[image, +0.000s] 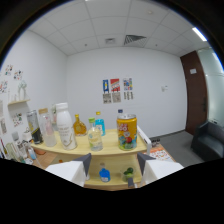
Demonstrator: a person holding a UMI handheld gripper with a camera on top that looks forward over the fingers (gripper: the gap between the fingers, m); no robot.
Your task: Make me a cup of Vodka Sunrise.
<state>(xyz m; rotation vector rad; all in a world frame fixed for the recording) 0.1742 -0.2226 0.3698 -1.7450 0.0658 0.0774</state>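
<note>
I hold the gripper (114, 167) with its fingers apart and nothing between them, short of a wooden table (107, 148). Beyond the fingers stand a clear cup (95, 138), a yellow can (127, 132) and a white bottle (65, 127), with smaller bottles behind them.

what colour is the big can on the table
Yellow with a red and green label, seen in the gripper view: can.

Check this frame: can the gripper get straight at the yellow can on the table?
Probably yes. The gripper is open, and the yellow can stands beyond its fingers near the table's front edge, nothing before it.
</note>
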